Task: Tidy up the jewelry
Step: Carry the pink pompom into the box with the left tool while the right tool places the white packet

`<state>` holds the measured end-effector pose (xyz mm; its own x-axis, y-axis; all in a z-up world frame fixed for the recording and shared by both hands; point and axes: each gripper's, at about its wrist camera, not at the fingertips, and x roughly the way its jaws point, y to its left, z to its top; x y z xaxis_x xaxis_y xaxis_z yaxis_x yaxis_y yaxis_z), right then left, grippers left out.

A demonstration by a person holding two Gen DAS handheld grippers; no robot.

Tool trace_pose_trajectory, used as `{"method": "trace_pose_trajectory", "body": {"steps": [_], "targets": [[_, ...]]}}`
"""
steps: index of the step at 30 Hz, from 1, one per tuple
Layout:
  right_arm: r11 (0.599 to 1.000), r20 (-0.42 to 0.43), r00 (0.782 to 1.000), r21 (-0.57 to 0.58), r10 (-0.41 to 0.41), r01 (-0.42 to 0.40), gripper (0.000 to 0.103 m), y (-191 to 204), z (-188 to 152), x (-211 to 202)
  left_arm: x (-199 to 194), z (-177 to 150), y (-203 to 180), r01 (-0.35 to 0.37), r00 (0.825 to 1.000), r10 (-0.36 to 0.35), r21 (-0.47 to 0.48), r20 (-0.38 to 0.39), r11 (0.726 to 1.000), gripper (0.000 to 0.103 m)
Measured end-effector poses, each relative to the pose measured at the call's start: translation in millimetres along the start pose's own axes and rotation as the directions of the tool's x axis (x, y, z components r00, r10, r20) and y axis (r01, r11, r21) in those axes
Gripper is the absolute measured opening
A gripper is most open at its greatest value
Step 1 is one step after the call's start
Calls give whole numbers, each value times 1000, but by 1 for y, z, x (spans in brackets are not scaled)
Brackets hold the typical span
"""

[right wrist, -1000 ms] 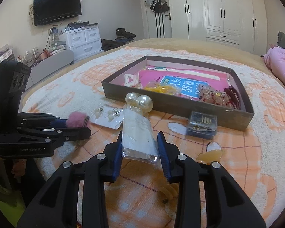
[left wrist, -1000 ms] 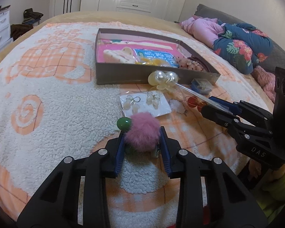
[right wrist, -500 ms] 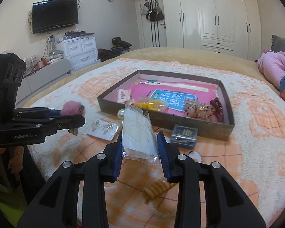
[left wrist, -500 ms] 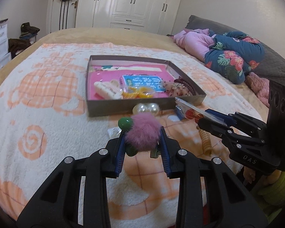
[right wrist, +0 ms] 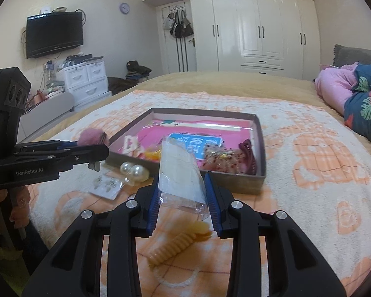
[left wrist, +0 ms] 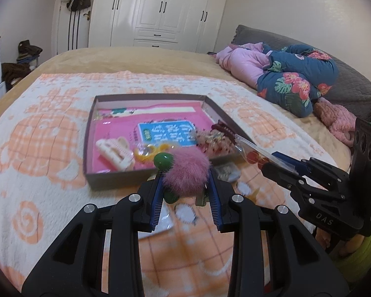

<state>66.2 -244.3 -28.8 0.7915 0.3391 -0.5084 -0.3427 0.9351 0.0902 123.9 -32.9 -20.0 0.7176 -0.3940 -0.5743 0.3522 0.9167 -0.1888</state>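
Both grippers have risen off the blanket since the earlier frames and now sit closer to the box, each carrying its load; the pink pompom hair tie (left wrist: 185, 172), with a green bead (left wrist: 162, 160) at its side, is pinched between the narrow jaws of the left gripper (left wrist: 185, 188), held in the air just short of the near wall of the shallow cardboard box (left wrist: 111, 180); the clear plastic packet (right wrist: 180, 173) stands nearly upright in the right gripper (right wrist: 183, 198), whose jaws are closed on its lower edges, also just short of the box's near wall.

Inside the box lie a cream claw clip (left wrist: 115, 149) in the near left corner, a yellow ring-shaped piece (left wrist: 146, 152) beside it, and a dark red claw clip (right wrist: 247, 152) with a glittery heap by the right wall; outside, near the box's near left corner, sit a pair of pearl balls (right wrist: 134, 170) and a card of earrings (right wrist: 106, 185) on the orange and cream blanket (right wrist: 321, 173); a coiled yellow hair tie (right wrist: 175, 242) lies under the right gripper.

Risks, as I judge them: the two grippers converge on the same near edge and could knock together; the stiff packet is held only at its base, so it may tip or slide out; the soft pompom could snag a pad on release and drop outside the wall.
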Motion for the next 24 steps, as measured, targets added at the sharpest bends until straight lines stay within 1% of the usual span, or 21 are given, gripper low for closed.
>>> {"method": "trace_pose_trajectory", "body": {"steps": [11, 19, 24], "targets": [[999, 35, 998, 18, -47, 46, 33, -14, 12, 1, 17, 24, -4, 12, 1000, -12, 4, 24, 1000, 24], [997, 69, 995, 10, -71, 71, 33, -23, 30, 8, 26, 41, 2, 11, 998, -10, -15, 54, 1000, 24], [996, 81, 992, 5, -91, 91, 33, -31, 41, 18, 34, 50, 10, 2, 998, -1, -23, 57, 1000, 24]]}}
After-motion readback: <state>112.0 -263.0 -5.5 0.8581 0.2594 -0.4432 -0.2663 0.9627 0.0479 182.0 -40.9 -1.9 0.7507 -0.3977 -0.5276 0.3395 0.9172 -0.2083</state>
